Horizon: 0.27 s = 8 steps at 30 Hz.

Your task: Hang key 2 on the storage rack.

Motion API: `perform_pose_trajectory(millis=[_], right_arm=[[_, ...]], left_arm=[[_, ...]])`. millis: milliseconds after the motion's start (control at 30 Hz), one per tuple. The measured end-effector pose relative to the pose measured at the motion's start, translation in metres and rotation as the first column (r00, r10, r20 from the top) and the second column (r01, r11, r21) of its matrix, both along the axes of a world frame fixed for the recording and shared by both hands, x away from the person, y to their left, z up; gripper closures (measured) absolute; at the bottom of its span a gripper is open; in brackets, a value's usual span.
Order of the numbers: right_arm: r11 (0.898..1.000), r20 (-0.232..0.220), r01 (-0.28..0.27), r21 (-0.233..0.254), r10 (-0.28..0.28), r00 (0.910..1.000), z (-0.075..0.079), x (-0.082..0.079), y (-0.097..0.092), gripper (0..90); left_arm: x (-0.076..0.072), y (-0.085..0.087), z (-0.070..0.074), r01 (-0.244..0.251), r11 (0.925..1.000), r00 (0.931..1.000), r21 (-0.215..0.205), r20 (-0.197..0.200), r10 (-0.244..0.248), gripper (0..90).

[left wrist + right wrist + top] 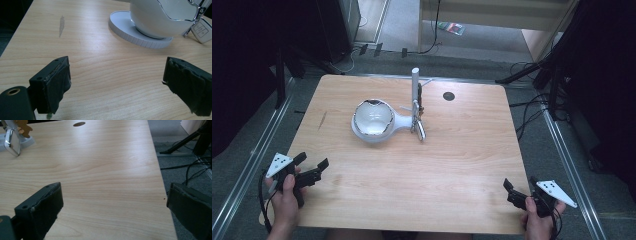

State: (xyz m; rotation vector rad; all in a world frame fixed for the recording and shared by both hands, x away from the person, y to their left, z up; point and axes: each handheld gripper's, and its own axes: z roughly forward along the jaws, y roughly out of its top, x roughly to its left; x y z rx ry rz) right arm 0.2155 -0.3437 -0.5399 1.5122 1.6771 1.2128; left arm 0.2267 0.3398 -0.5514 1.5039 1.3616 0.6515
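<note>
A white bowl-shaped holder [373, 119] with a chrome rim stands on a round white base in the middle of the far half of the wooden table [452, 165]. A white post [415, 82] rises at its right, and a bunch of keys [418, 125] hangs from it down to the tabletop. In the left gripper view the bowl [155, 17] and a white key fob [202, 30] lie ahead. My left gripper [313, 160] is open at the near left corner, nothing between its jaws [117, 75]. My right gripper [519, 181] is open at the near right corner [112, 200], also empty.
A dark round hole [448, 96] sits in the table's far right part, also seen from the right gripper [79, 124]. A key fob [11, 141] and a brown charm [23, 127] lie far left there. Cables [532, 107] run over the floor beyond the right edge.
</note>
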Motion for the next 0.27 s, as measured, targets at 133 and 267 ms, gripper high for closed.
perform_pose_trajectory(millis=[133,267], right_arm=[[1.000,0.004,-0.013,-0.014,0.013,0.9999,-0.0029,0.0019,0.0030,0.4],[1.000,0.001,-0.014,-0.003,0.014,0.9999,-0.0033,0.0025,0.0021,0.4]], left_arm=[[0.0002,-0.0002,0.0000,0.001,1.0000,1.0000,0.001,-0.001,-0.001,8.1],[0.0005,-0.0002,0.0002,0.005,1.0000,1.0000,0.006,-0.006,-0.005,8.1]])
